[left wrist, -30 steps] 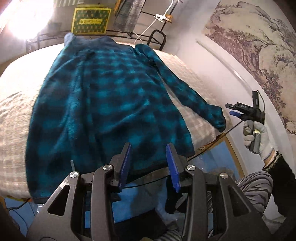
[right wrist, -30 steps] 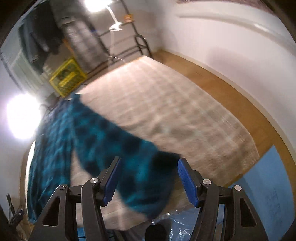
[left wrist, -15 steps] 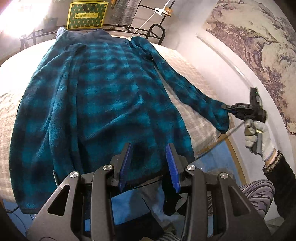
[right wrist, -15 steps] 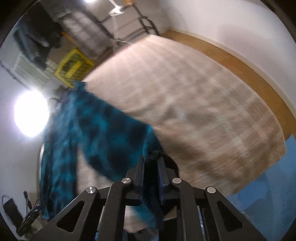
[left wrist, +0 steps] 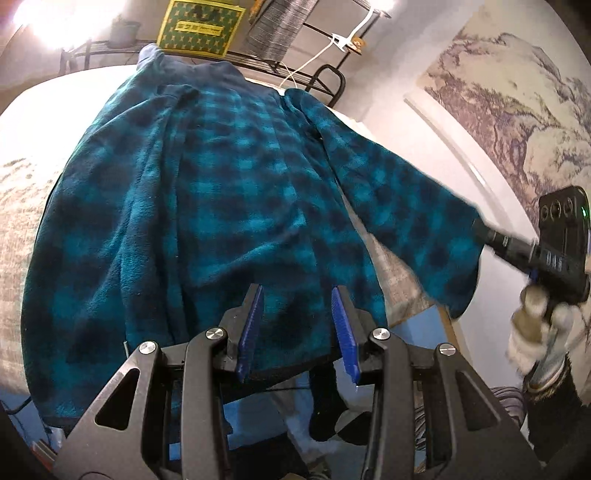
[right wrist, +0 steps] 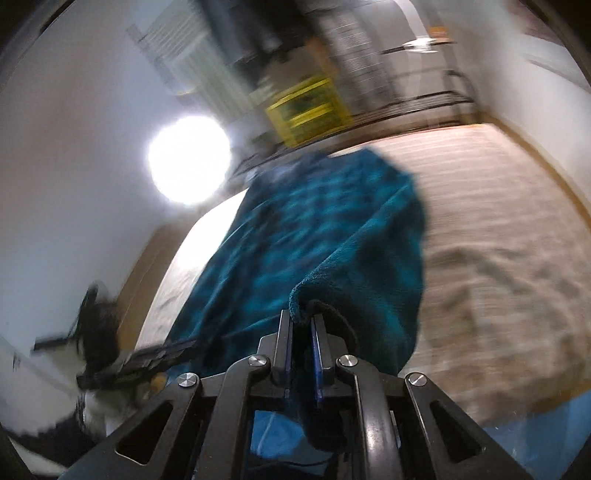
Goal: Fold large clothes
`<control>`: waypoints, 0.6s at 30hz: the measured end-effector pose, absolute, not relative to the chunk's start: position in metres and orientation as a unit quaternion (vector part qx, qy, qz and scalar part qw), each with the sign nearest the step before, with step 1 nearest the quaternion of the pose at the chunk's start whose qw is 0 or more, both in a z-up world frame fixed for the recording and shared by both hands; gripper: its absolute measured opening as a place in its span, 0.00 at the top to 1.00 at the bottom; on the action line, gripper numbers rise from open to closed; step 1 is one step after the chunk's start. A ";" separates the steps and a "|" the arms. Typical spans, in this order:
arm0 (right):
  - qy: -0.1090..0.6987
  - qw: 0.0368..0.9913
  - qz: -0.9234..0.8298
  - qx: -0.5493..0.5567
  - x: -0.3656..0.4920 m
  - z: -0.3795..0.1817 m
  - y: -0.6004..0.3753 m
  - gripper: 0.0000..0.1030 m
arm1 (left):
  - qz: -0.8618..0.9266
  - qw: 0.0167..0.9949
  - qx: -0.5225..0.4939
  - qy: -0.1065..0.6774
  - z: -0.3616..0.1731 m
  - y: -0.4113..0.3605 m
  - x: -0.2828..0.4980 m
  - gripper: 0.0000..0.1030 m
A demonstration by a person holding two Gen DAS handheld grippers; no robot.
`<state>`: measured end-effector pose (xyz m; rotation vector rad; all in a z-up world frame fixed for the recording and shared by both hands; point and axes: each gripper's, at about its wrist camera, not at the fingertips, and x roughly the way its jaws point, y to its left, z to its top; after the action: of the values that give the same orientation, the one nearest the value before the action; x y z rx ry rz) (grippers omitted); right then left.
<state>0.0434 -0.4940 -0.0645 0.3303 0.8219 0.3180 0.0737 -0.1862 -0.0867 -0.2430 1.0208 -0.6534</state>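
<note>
A large teal-and-black plaid fleece garment (left wrist: 207, 206) lies spread on a bed, collar at the far end and hem at the near edge. My left gripper (left wrist: 297, 328) is open, its blue pads (left wrist: 251, 325) just above the hem, holding nothing. My right gripper (right wrist: 301, 345) is shut on the cuff of the garment's right sleeve (right wrist: 332, 236) and holds it lifted off the bed. The same gripper shows in the left wrist view (left wrist: 484, 230) at the right, with the sleeve (left wrist: 402, 199) stretched up toward it.
The bed has a beige checked cover (right wrist: 491, 236). A black metal rack (left wrist: 295, 70) with a yellow box (left wrist: 199, 26) stands behind the bed. A wall with a landscape painting (left wrist: 509, 122) is on the right. Blue flooring (left wrist: 417, 336) lies at the bed's near edge. A bright lamp (right wrist: 188, 158) glares.
My right gripper closed on the sleeve cuff and lifted it, swinging leftward toward the garment body. My left gripper moved closer to the hem and stayed open.
</note>
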 end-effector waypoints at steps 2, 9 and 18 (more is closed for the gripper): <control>0.419 0.880 0.184 0.129 0.049 -0.077 -0.461 0.94 | -0.304 0.813 -0.127 0.480 -0.089 -0.181 0.075 0.63; 0.510 0.824 0.241 0.046 0.063 -0.143 -0.390 0.84 | -0.305 0.800 -0.155 0.494 -0.104 -0.181 0.079 0.63; 0.472 0.851 0.223 0.053 0.087 -0.094 -0.438 0.55 | -0.328 0.763 -0.180 0.528 -0.135 -0.205 0.086 0.55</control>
<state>0.0871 -0.4378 -0.0944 0.1115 0.9938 0.4697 0.0865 -0.2052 -0.1349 -0.3907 1.1482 -0.7124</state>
